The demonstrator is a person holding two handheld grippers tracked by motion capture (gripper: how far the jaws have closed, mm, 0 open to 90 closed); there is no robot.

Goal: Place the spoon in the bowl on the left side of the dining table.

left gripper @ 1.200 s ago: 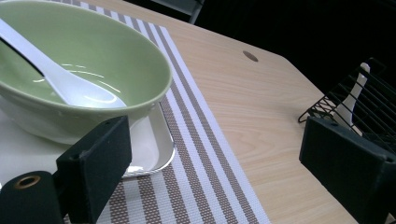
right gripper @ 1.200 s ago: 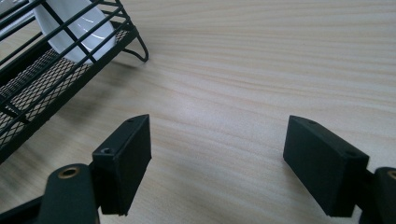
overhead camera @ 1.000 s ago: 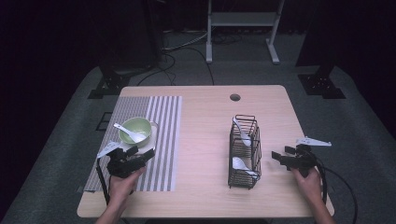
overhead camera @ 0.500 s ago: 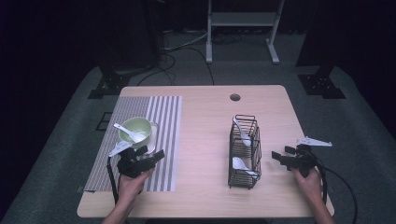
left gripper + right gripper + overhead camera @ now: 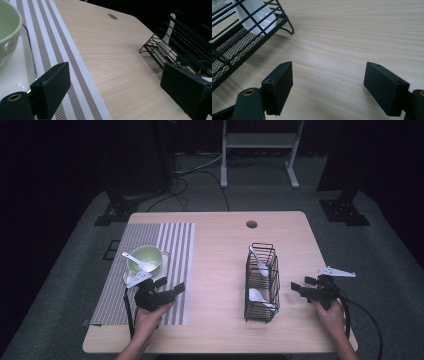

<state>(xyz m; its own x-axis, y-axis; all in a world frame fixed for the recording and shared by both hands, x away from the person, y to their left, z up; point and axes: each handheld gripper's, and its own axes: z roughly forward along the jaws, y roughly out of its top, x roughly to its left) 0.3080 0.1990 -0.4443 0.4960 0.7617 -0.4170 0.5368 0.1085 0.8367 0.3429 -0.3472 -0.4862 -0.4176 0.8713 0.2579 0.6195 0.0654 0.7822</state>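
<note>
A pale green bowl [image 5: 146, 256] with a white spoon [image 5: 139, 262] across it sits on a white plate on the striped placemat [image 5: 175, 245]. Just in front of the bowl, my left gripper [image 5: 170, 286] is open and empty over the mat, pointing right. In the left gripper view the left gripper [image 5: 117, 92] has bare mat and wood between its jaws, with the bowl [image 5: 7, 25] at the left. A black wire rack [image 5: 261, 282] holds two white spoons [image 5: 259, 261]. To the right of the rack, my right gripper [image 5: 301, 284] is open and empty. The right gripper [image 5: 332, 87] faces bare wood beside the rack [image 5: 237, 45].
The wooden table [image 5: 220, 250] has a round cable hole [image 5: 251, 224] near its far edge. Bare wood lies between the placemat and the rack. A white bracket [image 5: 336, 271] lies near the right edge, behind the right hand. Cables trail from both grippers.
My left gripper has moved right along the placemat, away from the plate's left side, and now points toward the rack. The right gripper has stayed put.
</note>
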